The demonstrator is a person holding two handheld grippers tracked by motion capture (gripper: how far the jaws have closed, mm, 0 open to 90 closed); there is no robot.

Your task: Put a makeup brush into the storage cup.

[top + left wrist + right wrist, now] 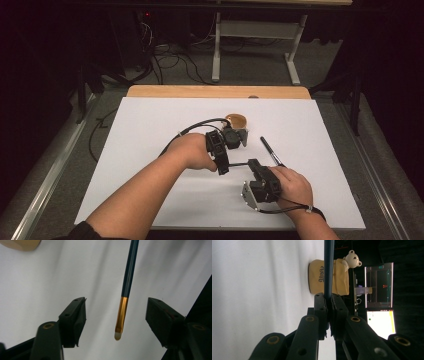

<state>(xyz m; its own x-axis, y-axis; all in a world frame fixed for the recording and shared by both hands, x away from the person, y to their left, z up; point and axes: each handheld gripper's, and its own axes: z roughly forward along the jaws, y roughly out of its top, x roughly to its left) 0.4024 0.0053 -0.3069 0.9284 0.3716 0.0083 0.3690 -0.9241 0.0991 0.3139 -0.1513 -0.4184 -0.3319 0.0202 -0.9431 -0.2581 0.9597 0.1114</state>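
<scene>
A white table point(150, 150) holds a tan bear-decorated holder point(329, 277) near its far middle. The right gripper point(329, 298), at the near right, clamps a slim brush point(128, 277) with a dark teal handle, gold ferrule and pale tip. The left gripper view shows that tip hanging untouched between the left gripper point(116, 312)'s spread jaws. The right gripper view alone shows the holder's bear.

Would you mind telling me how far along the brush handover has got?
Done: the right claw is clamped on the paintbrush handle. In hand: the left claw stands open around the bristle end, pads clear of it. Left, probably: putting the brush into the bear-topped cup on the white table.
</scene>
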